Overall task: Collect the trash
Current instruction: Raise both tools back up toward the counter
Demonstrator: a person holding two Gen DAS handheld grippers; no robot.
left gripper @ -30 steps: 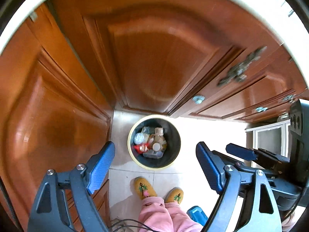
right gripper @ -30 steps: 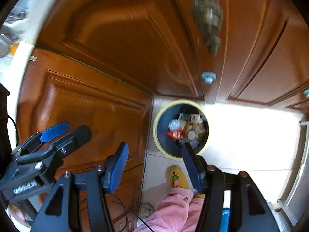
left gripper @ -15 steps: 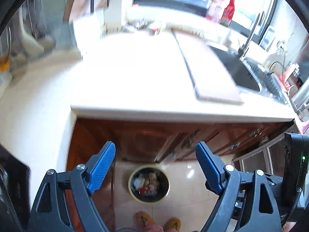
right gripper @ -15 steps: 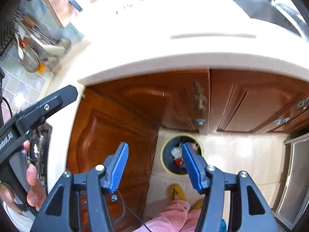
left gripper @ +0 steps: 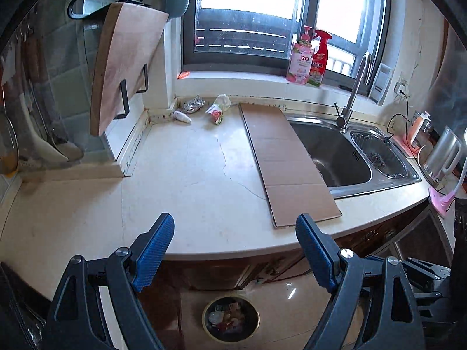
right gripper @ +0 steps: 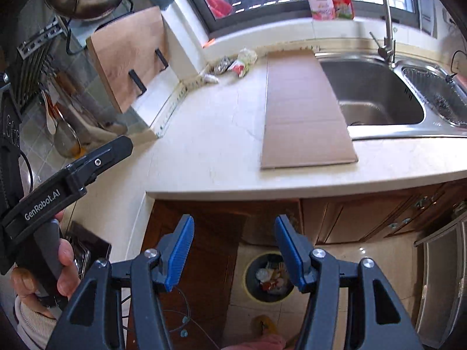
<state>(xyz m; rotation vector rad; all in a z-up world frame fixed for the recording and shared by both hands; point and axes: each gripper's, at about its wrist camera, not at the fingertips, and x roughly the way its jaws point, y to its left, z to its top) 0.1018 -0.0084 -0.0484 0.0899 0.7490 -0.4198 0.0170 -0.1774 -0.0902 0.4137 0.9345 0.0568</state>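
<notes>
Both my tools, left [left gripper: 235, 252] and right [right gripper: 233, 252], gape with nothing between them, above the table [left gripper: 186, 175] edge. Three bits of trash [left gripper: 201, 108] (foil, tissue, wrapper) lie at the table's far corner; the bin [left gripper: 230, 319] stands below it.

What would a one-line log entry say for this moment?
left tongs: open, empty | right tongs: open, empty | trash on counter: foil ball, wrapper | bin: on floor, holds trash
</notes>
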